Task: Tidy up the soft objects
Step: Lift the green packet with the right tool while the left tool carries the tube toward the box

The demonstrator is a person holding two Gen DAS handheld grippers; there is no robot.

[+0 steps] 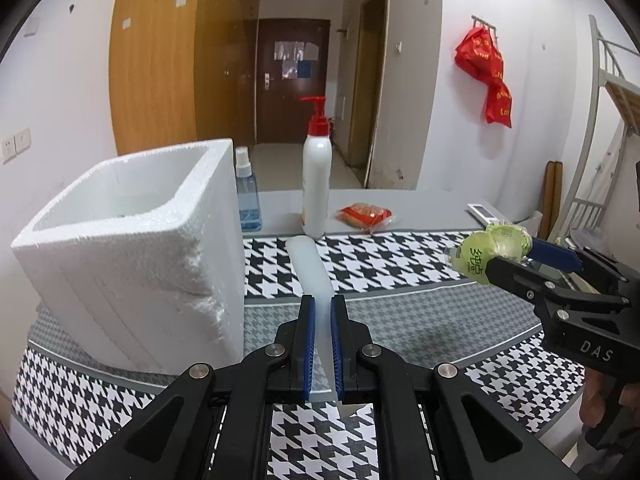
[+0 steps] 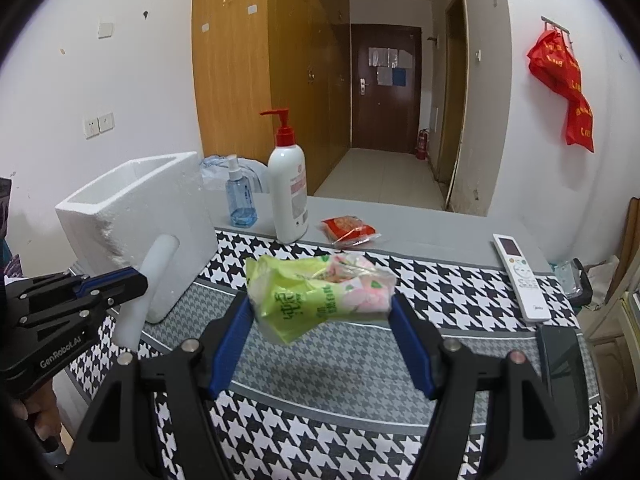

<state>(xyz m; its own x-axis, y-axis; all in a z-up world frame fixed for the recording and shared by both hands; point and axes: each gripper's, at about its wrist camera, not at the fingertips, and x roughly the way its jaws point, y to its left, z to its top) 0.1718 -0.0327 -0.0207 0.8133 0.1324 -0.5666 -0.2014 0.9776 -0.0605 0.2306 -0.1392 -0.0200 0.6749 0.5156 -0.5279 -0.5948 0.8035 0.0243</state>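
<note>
My left gripper (image 1: 322, 304) is shut on a long white soft strip (image 1: 310, 264) that sticks out ahead of its blue pads, held above the houndstooth mat. In the right wrist view the same strip (image 2: 158, 272) stands up from the left gripper (image 2: 138, 282) just in front of the white foam box (image 2: 136, 216). My right gripper (image 2: 320, 304) is shut on a crumpled green and pink tissue pack (image 2: 312, 292), lifted off the mat. From the left wrist view the pack (image 1: 490, 254) and right gripper (image 1: 516, 262) hang at the right. The foam box (image 1: 120, 240) is open-topped, at the left.
Behind the mat (image 1: 400, 264) stand a white pump bottle (image 1: 316, 184) with a red top and a blue spray bottle (image 1: 248, 196). A red snack packet (image 1: 366, 216) lies to their right. A white remote (image 2: 520, 276) and a dark phone (image 2: 564, 364) lie at the table's right.
</note>
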